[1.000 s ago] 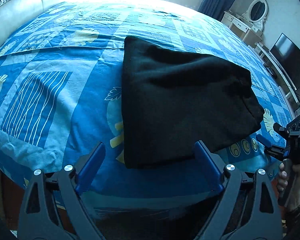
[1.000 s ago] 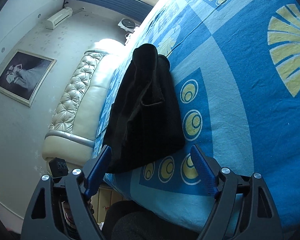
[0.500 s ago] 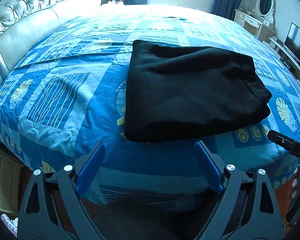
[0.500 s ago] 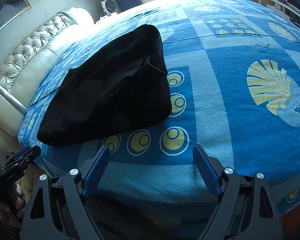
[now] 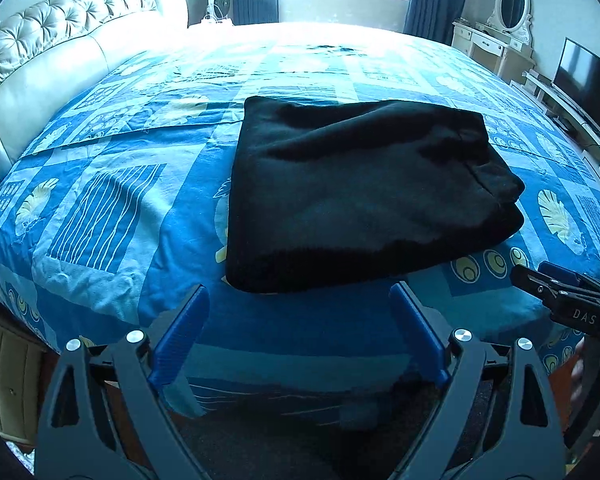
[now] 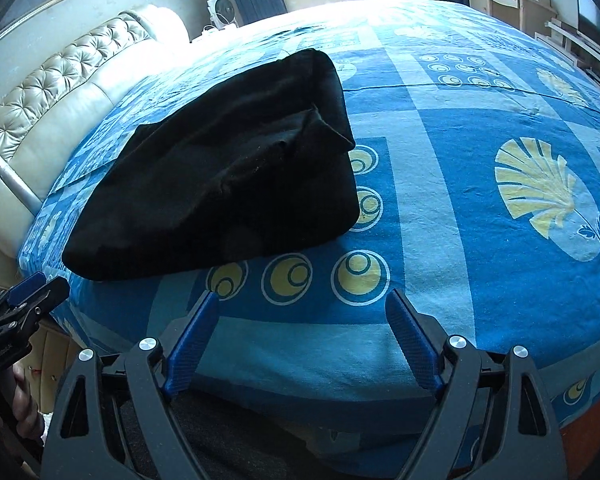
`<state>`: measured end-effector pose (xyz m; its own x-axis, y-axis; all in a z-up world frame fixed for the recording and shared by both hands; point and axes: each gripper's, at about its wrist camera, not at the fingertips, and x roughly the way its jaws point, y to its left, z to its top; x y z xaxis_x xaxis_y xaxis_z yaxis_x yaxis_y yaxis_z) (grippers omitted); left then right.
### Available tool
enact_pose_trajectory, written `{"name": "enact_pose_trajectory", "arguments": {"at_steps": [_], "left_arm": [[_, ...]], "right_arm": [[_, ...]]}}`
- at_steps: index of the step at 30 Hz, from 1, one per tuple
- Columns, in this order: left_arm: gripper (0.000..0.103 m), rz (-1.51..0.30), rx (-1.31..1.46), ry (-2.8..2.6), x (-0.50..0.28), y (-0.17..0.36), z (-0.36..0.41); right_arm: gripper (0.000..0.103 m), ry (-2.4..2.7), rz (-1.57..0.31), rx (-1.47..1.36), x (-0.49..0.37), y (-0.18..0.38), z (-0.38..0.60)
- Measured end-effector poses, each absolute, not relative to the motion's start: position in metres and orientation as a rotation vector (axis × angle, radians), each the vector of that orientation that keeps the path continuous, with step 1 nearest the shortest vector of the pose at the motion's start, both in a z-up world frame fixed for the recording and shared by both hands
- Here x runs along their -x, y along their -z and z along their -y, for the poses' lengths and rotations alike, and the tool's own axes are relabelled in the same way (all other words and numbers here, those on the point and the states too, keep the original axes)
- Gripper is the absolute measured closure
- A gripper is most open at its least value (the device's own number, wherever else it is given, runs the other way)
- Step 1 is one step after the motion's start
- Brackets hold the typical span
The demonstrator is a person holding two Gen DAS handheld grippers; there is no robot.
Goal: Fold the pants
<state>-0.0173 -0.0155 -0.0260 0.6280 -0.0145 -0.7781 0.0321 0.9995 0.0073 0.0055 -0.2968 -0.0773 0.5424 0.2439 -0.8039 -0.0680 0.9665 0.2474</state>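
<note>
Black pants (image 5: 364, 196) lie folded into a compact slab on the blue patterned bedspread (image 5: 100, 200), near the foot edge of the bed, closest to me. Layers look stacked, with one loose flap at the right end — a waistband or a hem, I can't tell in black-on-black.

My left claw (image 5: 300, 312) is spread wide, nothing between the fingers, hovering just off the near edge of the pants without touching them. My right claw (image 6: 302, 316) is spread wide too, empty, over bare bedspread just beside the pants' right corner. Each claw shows at the edge of the other's view, both apart from the cloth.

Step in hand: I'd judge the folding is done or nearly so — both claws are clear of the pants and nothing is gripped.

Next move, if any: tidy that right-end flap. It calls for a low approach with one finger slid under the top layer, a light pinch, then a short tuck, without dragging the whole stack across the bedspread. Otherwise just back away.
</note>
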Motion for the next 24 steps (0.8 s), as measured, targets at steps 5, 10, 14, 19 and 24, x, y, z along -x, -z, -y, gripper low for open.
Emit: {"name": "enact_pose_trajectory", "arguments": {"at_steps": [5, 10, 14, 19, 24], "left_arm": [[0.012, -0.912, -0.002, 0.023, 0.016, 0.028, 0.013], [0.012, -0.895, -0.023, 0.008, 0.018, 0.028, 0.015], [0.012, -0.924, -0.015, 0.007, 0.016, 0.031, 0.014], [0.012, -0.978, 0.022, 0.010, 0.011, 0.037, 0.009], [0.012, -0.978, 0.025, -0.001, 0.012, 0.037, 0.009]], "right_arm": [[0.019, -0.180, -0.978, -0.189, -0.004, 0.077, 0.297], [0.019, -0.181, -0.979, -0.188, -0.005, 0.078, 0.298], [0.019, -0.183, -0.982, -0.189, -0.005, 0.079, 0.299], [0.019, -0.187, -0.985, -0.185, -0.004, 0.080, 0.297], [0.019, -0.191, -0.988, -0.179, -0.004, 0.080, 0.295]]}}
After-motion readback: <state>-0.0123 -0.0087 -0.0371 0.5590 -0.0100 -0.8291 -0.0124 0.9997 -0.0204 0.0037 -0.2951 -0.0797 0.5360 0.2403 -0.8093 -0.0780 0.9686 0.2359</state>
